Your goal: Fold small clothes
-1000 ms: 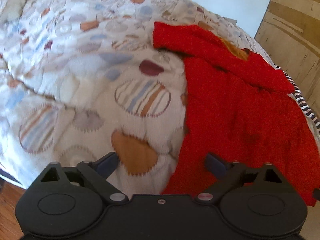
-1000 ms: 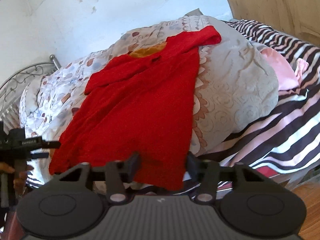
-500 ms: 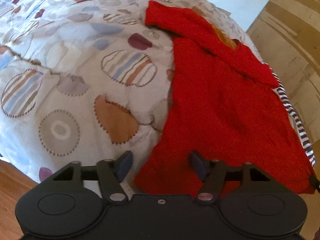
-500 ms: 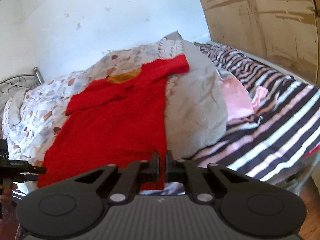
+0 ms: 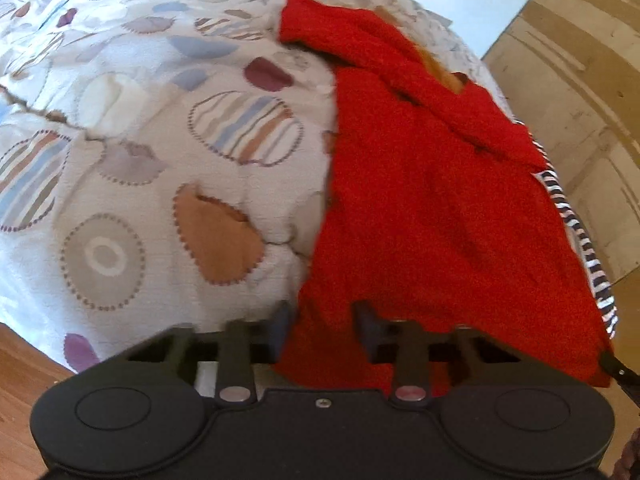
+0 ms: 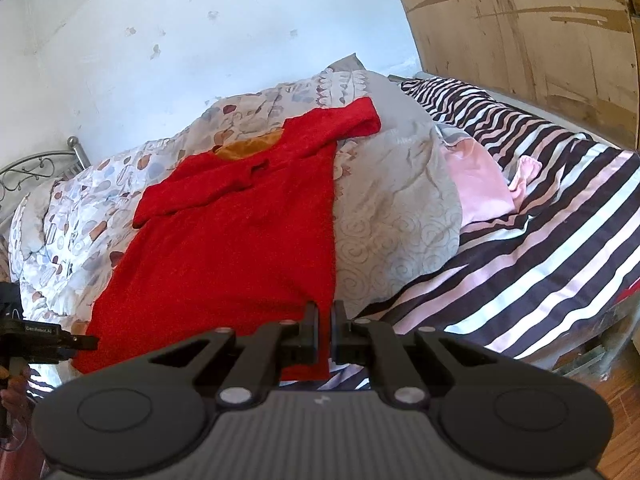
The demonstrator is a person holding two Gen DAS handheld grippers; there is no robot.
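Where patterned quilt (image 5: pixel 168 152) slopes toward the near edge: red sweater (image 6: pixel 224 248) spread flat, striped sheet (image 6: pixel 532 248) to its right. Right gripper (image 6: pixel 325 330) pinching the sweater's near right corner; left gripper (image 5: pixel 323 330) spread astride the near left corner.
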